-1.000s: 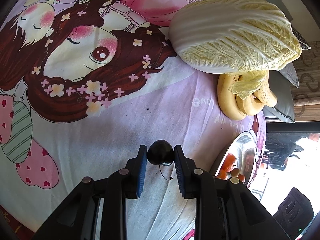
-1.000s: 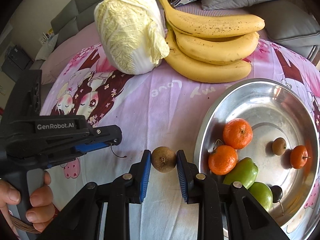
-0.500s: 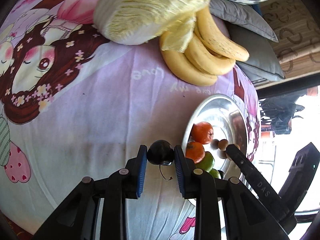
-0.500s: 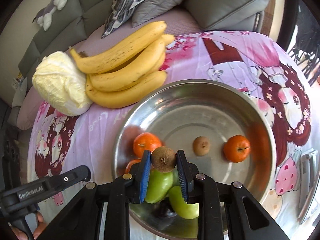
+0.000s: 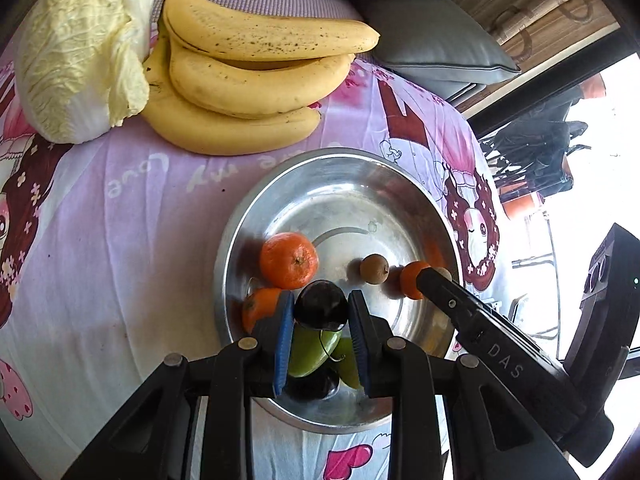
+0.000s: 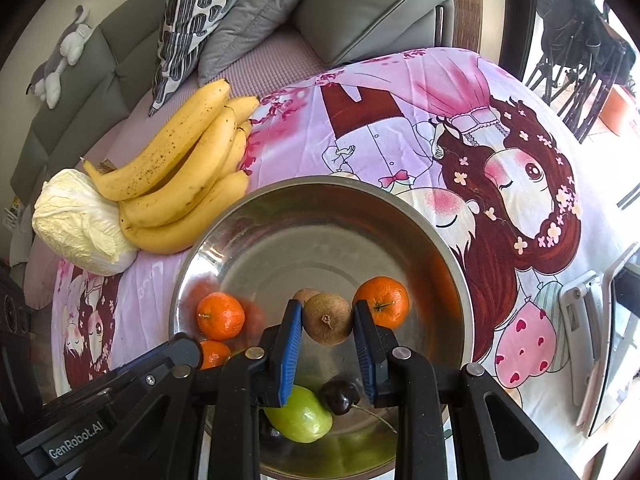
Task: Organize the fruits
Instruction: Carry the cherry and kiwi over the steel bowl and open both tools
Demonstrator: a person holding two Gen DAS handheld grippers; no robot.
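Metal bowl [image 5: 236,236] stands on a pink cartoon-print cloth [image 5: 120,208], just in front of the bananas [image 5: 248,80] and cabbage [image 5: 80,52].

Bowl contents, seen from the right wrist: one tangerine [image 6: 221,316] at left, a second tangerine [image 6: 214,354] below it partly hidden by the left gripper's body, a third tangerine [image 6: 383,301] at right, a small brown fruit [image 6: 306,295] mostly hidden behind the held fruit, a green fruit [image 6: 300,416] at the near side, and a dark plum [image 6: 338,396] with a stem touching it. A second green fruit shows beside the first in the left wrist view.

Left gripper [image 5: 320,320]: fingers closed on a dark fruit [image 5: 320,306], held above the bowl's near part, over the green fruits.

Right gripper [image 6: 327,334]: fingers closed on a brown fruit [image 6: 327,319], held over the bowl's middle, between the left and right tangerines.

Bananas lie against the cabbage, outside the bowl. Grey cushions [image 6: 360,4] sit beyond the cloth.
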